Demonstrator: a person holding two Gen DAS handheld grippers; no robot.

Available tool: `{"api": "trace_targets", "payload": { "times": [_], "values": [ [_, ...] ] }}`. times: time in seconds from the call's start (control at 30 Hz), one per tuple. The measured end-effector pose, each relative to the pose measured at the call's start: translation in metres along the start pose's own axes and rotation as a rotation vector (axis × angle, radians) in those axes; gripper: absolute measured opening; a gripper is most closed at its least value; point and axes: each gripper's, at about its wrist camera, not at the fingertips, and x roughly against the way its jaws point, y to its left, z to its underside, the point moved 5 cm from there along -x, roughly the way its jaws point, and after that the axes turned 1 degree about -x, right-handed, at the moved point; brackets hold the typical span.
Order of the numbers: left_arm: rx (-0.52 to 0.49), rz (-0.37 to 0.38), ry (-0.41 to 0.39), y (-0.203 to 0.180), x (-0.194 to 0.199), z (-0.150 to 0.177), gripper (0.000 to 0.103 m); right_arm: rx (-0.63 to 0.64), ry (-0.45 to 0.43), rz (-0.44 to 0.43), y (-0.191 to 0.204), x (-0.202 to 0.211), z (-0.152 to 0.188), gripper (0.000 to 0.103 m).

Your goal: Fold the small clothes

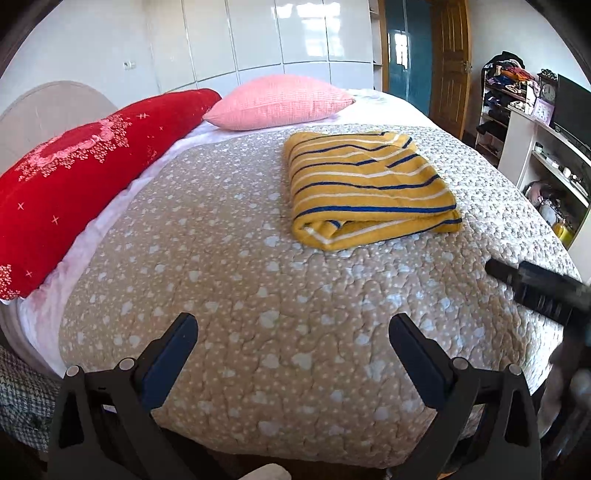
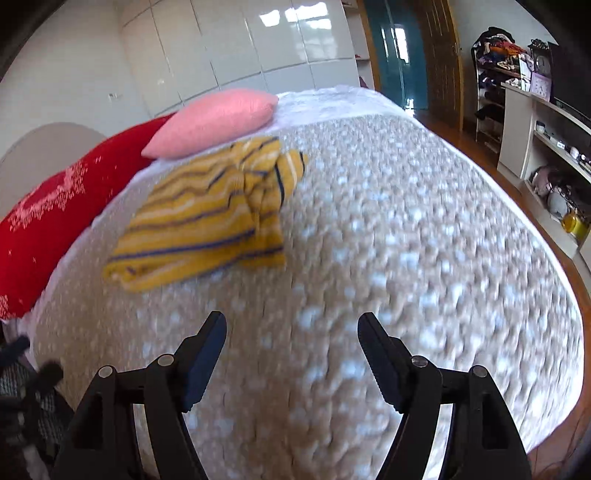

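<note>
The left gripper point(image 1: 293, 334) hangs over the near end of the bed with its jaws spread wide and nothing between them. The right gripper point(image 2: 291, 334) is likewise spread and empty above the bed's quilted beige cover point(image 2: 388, 258) (its view is smeared by motion blur). In the left view a dark blurred part of the right gripper juts in from the right edge. Further out on the cover lies the yellow striped garment point(image 1: 369, 188), folded into a thick rectangle, apart from both grippers with bare cover between. Just beyond it sits a pink pillow point(image 1: 280, 101), and beside that a long red cushion point(image 1: 85, 170) along the headboard side. White wardrobe doors point(image 1: 258, 33) stand behind; cluttered shelves point(image 1: 546, 162) line the right.
</note>
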Motion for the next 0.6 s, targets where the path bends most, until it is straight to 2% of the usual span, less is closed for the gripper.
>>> {"api": "trace_targets", "payload": {
  "times": [0.2,0.33,0.6],
  "values": [
    [0.006,0.025,0.032,-0.011,-0.009,0.011,0.103,0.096,-0.013,0.108,0.015,-0.009,0.012,0.079],
    [0.012,0.039,0.052,-0.012,-0.011,0.017,0.103,0.139,0.012,0.170,0.022,-0.018,0.016,0.080],
    [0.005,0.046,0.044,-0.016,-0.007,0.020,0.103,0.200,0.028,0.265,0.029,-0.021,0.020,0.081]
  ]
}}
